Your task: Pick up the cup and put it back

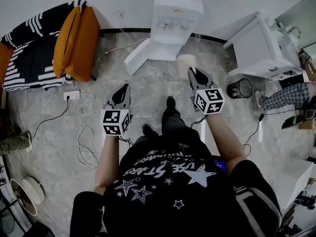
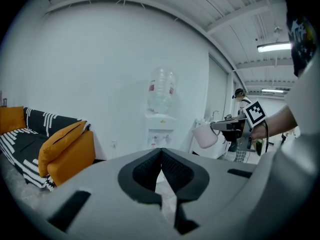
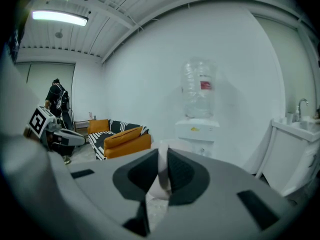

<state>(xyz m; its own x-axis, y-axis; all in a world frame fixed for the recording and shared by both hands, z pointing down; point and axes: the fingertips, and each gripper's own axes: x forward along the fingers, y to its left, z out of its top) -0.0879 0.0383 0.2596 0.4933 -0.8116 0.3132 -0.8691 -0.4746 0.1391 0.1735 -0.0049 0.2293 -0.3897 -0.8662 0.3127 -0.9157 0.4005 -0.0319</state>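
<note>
Head view: right tool (image 1: pixel 192 73) is clamping the pale cup (image 1: pixel 184 63), holding it in the air above the floor (image 1: pixel 153 95) before the water dispenser (image 1: pixel 174 19); left tool (image 1: pixel 125 88) is hovering alongside, jaws together, carrying nothing.

the cup (image 1: pixel 185 62) is pale pink. at ten o'clock, the sofa (image 1: pixel 29 63) is black with white stripes, its cushions (image 1: pixel 74 41) orange. the dispenser (image 1: pixel 174 19) at twelve is white. the floor (image 1: pixel 158 93) is mottled grey. the shirt (image 1: pixel 173 181) is black with white stars.
</note>
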